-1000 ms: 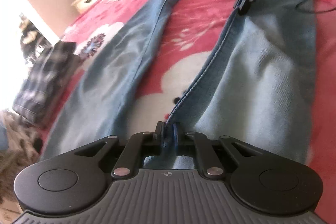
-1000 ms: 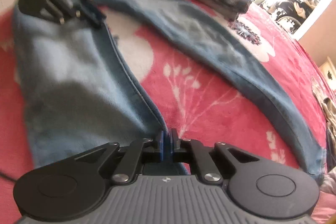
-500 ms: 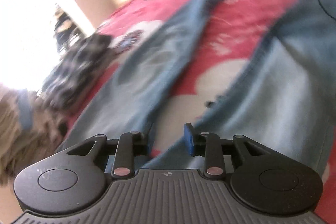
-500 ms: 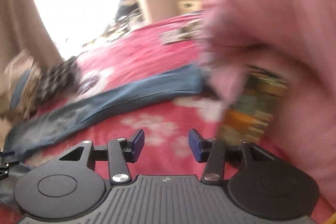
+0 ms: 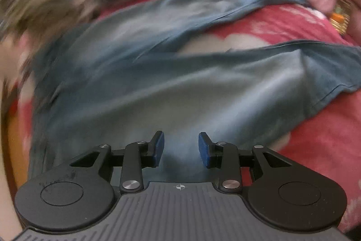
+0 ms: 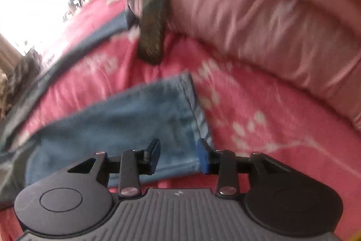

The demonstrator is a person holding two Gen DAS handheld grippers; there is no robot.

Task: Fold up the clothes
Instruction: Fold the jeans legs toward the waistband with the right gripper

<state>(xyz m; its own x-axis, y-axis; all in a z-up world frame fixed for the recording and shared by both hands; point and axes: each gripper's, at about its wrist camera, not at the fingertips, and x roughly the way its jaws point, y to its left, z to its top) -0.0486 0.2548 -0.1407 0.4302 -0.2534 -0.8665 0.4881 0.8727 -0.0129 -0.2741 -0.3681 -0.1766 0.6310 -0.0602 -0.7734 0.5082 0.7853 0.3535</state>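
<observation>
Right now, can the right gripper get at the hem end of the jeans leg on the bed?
Probably yes. The right gripper hovers just over the hem of the jeans, jaws closing with denim in the gap but not yet pinched. Nothing lies between them; the pink quilt sits farther back.

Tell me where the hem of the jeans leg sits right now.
In the right wrist view the hem lies on the red blanket just ahead of the right gripper, below the pink cloth.
</observation>
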